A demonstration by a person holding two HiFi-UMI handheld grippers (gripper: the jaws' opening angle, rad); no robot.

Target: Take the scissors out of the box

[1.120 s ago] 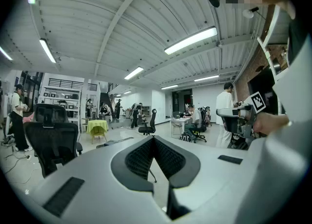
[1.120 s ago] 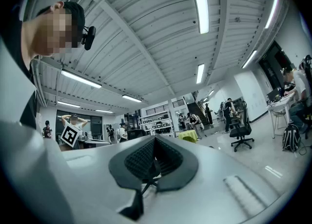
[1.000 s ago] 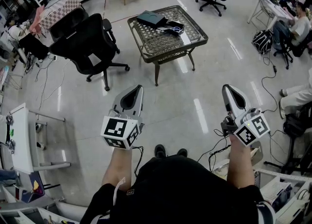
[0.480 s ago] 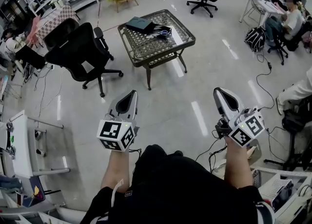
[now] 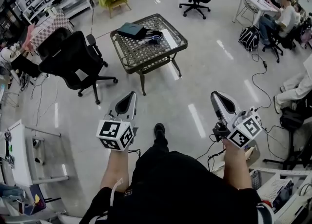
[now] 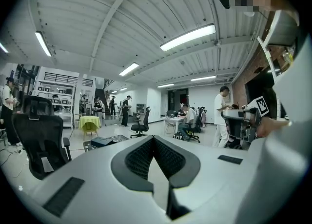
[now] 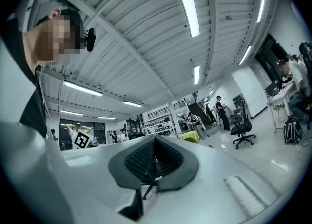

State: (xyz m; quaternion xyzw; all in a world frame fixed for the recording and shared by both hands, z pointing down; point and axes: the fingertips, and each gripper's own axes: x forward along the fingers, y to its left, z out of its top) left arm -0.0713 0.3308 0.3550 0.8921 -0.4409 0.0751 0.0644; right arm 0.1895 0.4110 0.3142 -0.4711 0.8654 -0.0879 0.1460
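Since the earlier frame the table [image 5: 164, 55] was shifted leftward in the head view and a shoe [image 5: 159, 130] was put forward. Left gripper [image 5: 130, 94] and right gripper [image 5: 215, 94] were held clenched, with nothing between the jaws. Scissors [image 5: 155, 36] were seen on the table beside the box [image 5: 130, 30], well apart from both.

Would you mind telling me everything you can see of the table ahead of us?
The table is square, with a dark metal frame, an openwork lattice top and curved legs. It stands upright on the glossy floor. A dark box, what look like scissors and a white sheet lie on its far half. A black chair stands apart at its left.
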